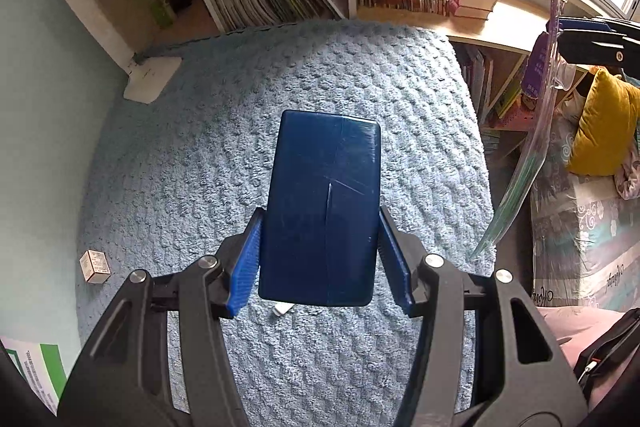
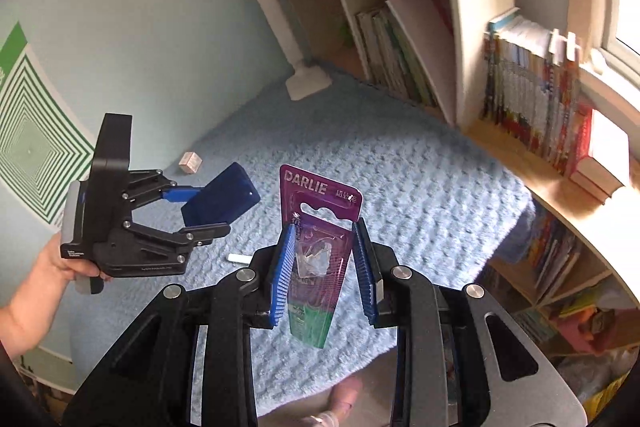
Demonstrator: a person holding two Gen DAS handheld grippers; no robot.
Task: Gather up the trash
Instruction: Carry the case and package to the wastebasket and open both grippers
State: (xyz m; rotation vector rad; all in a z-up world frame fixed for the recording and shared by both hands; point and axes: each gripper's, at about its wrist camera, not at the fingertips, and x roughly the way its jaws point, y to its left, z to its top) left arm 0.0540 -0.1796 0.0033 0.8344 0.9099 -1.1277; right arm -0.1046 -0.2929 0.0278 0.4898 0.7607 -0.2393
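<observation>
Above the blanket: left gripper clamped on the blue box, right gripper pinching the Darlie pack by its edges. Both held clear, probably for carrying off. Left lying below: carton, white scrap.

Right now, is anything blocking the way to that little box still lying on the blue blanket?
Nothing lies around the small box on the blanket. But both grippers are full: the left holds a blue case, the right a toothbrush packet.
</observation>
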